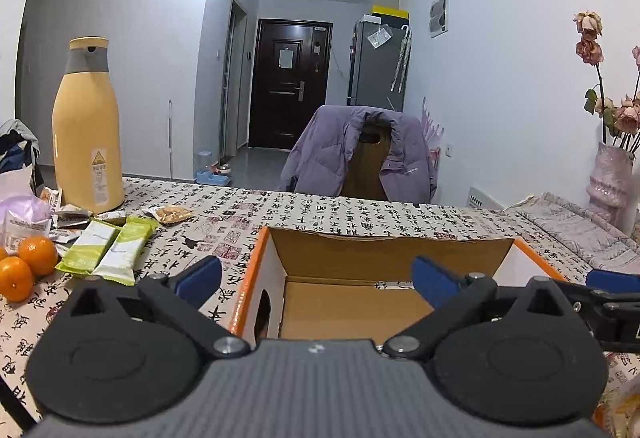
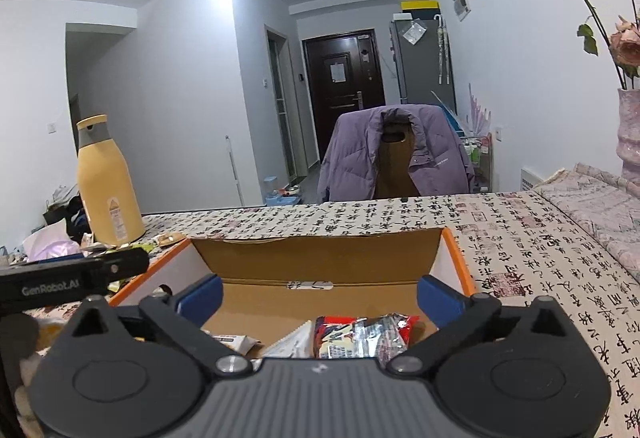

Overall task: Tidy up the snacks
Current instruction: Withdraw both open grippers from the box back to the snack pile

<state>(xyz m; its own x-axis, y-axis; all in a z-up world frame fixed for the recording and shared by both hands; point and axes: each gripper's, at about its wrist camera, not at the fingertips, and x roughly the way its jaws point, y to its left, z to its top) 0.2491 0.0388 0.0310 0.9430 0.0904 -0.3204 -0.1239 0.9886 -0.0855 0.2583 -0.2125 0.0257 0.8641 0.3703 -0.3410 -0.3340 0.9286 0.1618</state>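
An open cardboard box with orange edges sits on the patterned tablecloth. My left gripper is open and empty above the box's left wall. My right gripper is open and empty over the box, above a red snack packet and white packets lying inside. Two green-and-white snack bars and small loose packets lie on the table left of the box.
A tall yellow flask stands at the far left. Oranges and a plastic bag lie beside the bars. A vase of dried flowers stands at the right. A chair with a purple jacket is behind the table.
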